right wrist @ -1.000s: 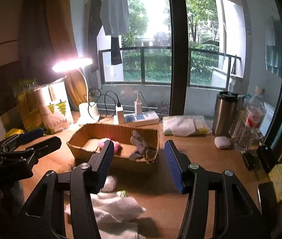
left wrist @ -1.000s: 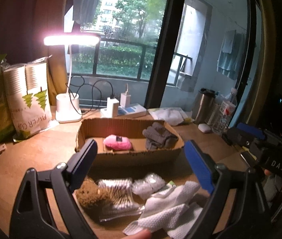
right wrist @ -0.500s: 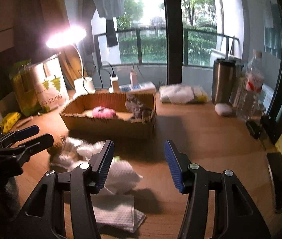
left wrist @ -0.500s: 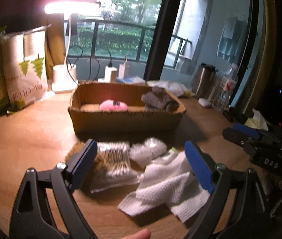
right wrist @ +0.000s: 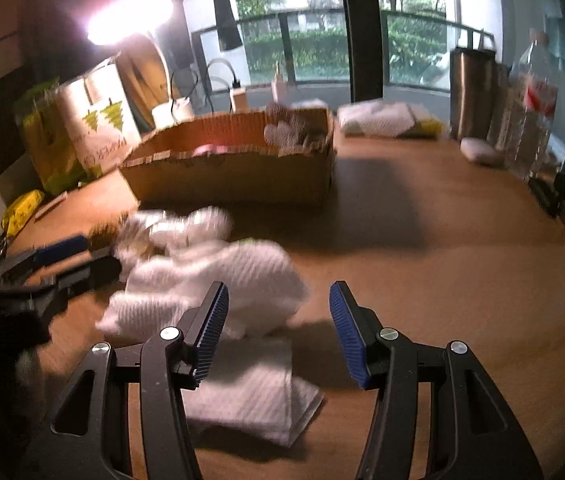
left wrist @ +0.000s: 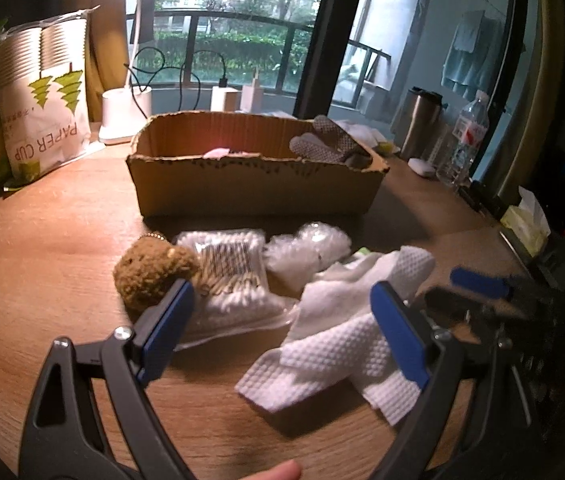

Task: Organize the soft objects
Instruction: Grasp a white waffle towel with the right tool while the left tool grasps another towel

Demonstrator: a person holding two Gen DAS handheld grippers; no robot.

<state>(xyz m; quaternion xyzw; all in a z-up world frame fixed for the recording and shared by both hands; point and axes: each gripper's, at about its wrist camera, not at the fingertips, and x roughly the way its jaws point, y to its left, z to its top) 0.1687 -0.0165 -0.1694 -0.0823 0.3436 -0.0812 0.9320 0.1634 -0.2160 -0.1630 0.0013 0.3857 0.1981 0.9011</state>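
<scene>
A cardboard box (left wrist: 256,188) stands on the wooden table with a pink soft item (left wrist: 216,153) and grey gloves (left wrist: 328,144) inside. In front of it lie a brown plush toy (left wrist: 150,270), a bag of cotton swabs (left wrist: 230,280), a bubble-wrap piece (left wrist: 308,250) and white cloths (left wrist: 346,336). My left gripper (left wrist: 282,328) is open and empty, low over the swab bag and cloths. My right gripper (right wrist: 278,328) is open and empty, just above the white cloths (right wrist: 222,280). The box also shows in the right wrist view (right wrist: 234,172).
A lit desk lamp (left wrist: 126,116), a paper cup pack (left wrist: 42,104) and chargers stand behind the box at the left. A steel tumbler (right wrist: 472,92), water bottle (right wrist: 532,108) and folded cloth (right wrist: 382,120) stand at the back right. A tissue pack (left wrist: 526,220) lies at the right edge.
Both grippers have come down and forward toward the pile in front of the box. Both stay open and empty. The objects have not moved.
</scene>
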